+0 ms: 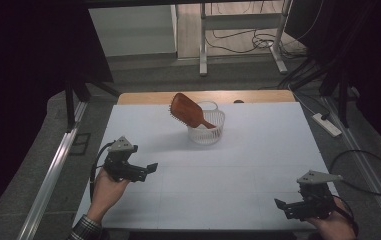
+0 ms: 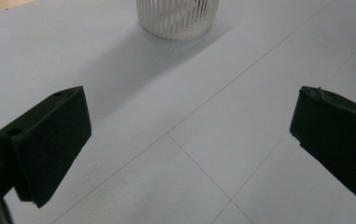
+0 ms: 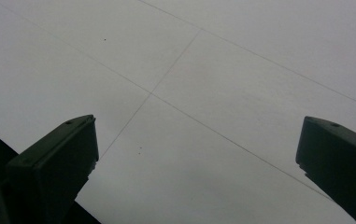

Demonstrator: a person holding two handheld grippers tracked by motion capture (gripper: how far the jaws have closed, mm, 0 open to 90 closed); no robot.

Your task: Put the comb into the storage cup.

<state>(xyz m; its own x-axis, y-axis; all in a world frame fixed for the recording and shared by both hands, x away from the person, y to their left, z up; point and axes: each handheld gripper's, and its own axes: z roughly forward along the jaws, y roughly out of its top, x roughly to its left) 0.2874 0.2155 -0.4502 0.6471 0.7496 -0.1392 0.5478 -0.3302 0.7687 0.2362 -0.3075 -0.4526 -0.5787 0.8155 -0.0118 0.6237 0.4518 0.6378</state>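
The left gripper (image 1: 150, 167) sits over the near left part of the white table (image 1: 258, 150), held in a hand (image 1: 107, 187) that comes up from a checked sleeve (image 1: 84, 230), and its jaws stand wide apart with nothing between them. From its own camera the left gripper (image 2: 189, 144) points across bare table toward the basket (image 2: 178, 17), which stands well ahead of it. The right gripper (image 1: 281, 204) rests near the front right corner of the table, its jaws likewise spread and empty; the right gripper (image 3: 196, 163) looks down on plain white surface crossed by thin lines. Both are well apart from each other and from the things farther back. There, toward the far middle of the table, a white slatted basket (image 1: 206, 133) stands upright, and a brown wooden hairbrush (image 1: 185, 110) leans in it, handle down inside and broad head tilted up and out over the left rim. A black cable (image 1: 368, 172) loops on the floor to the right.
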